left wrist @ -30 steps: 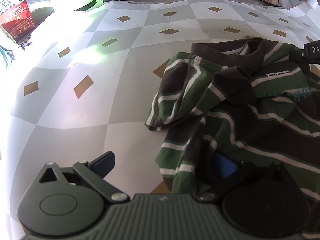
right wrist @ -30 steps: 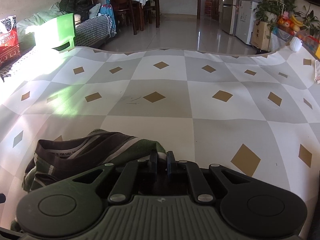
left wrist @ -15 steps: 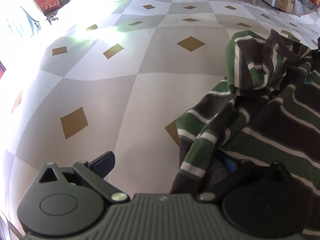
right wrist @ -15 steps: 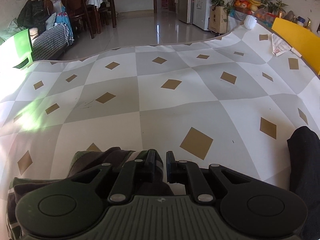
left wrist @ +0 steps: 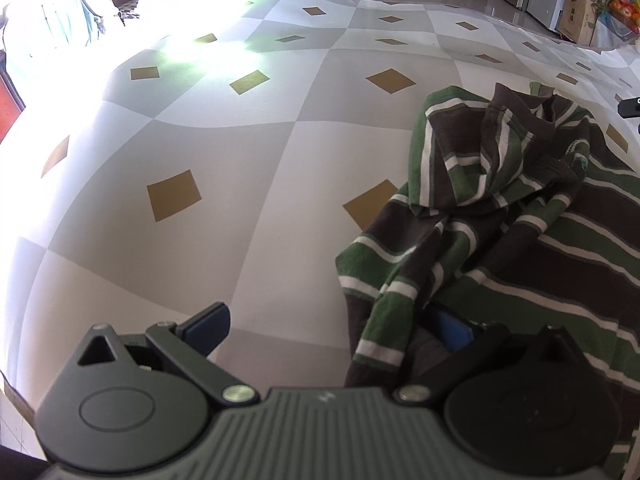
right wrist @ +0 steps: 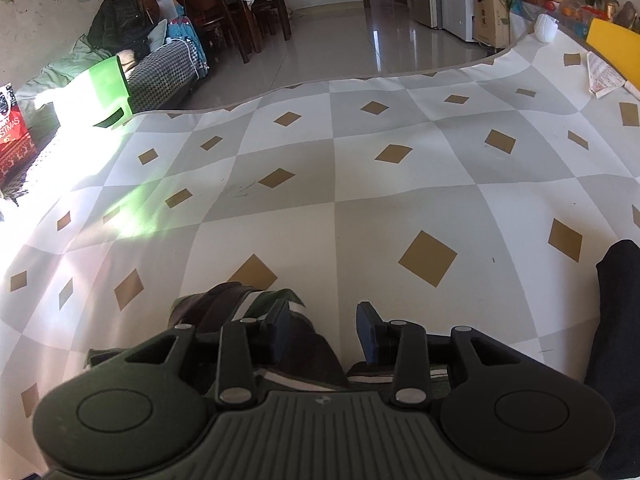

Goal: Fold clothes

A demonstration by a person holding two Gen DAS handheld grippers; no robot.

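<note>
One striped shirt bunched on the right of the checked tabletop, left hand-held gripper wide apart, its right finger under the cloth, right hand-held gripper opening, shirt edge beside its left pad, only the right view shows one yellow board, two chairs.

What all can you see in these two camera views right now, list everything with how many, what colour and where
Striped shirt: one, green, dark brown and white, crumpled on the cloth, at the right of the left wrist view.
Checked cloth: one, white and grey with tan diamonds, covers the work surface.
Green box: one, at the far left edge.
Red Christmas bag: one, far left.
Yellow board: one, far right corner.
Printed paper: one, white, beside the board.
Dark garment: one, at the right edge.
Wooden chairs: several, dark, background.
Left gripper: open, shirt fabric lying over one finger.
Right gripper: jaws opening, shirt between them.
</note>
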